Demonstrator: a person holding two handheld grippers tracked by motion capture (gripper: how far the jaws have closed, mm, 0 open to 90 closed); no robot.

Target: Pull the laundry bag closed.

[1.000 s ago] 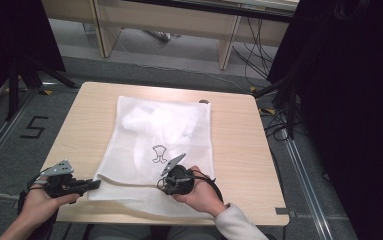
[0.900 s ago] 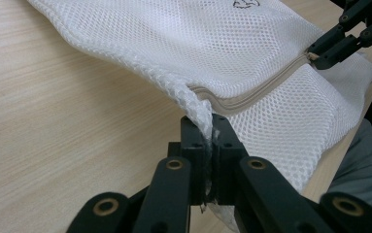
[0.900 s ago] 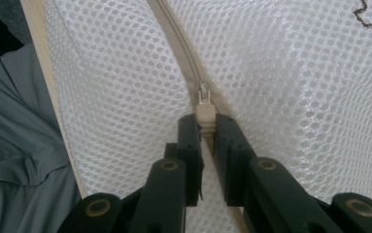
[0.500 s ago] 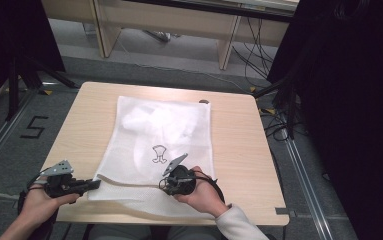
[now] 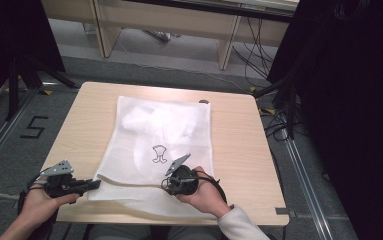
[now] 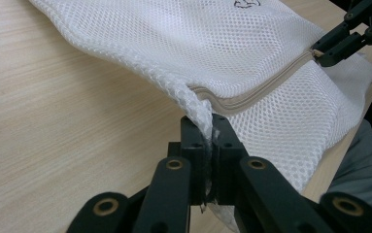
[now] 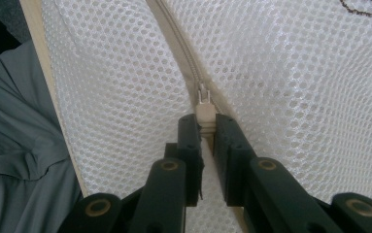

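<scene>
- White mesh laundry bag (image 5: 159, 145) lies flat mid-table (image 5: 239, 145); its small dark printed emblem (image 5: 159, 154) carries no legible lettering.
- Left gripper (image 6: 207, 141) is clamped on the bag's corner.
- Right gripper (image 7: 206, 127) pinches the zipper pull (image 7: 205, 114).

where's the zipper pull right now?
The zipper pull sits pinched in the right gripper, on the mesh bag near the table's front edge; the left gripper clamps the bag's corner.
</scene>
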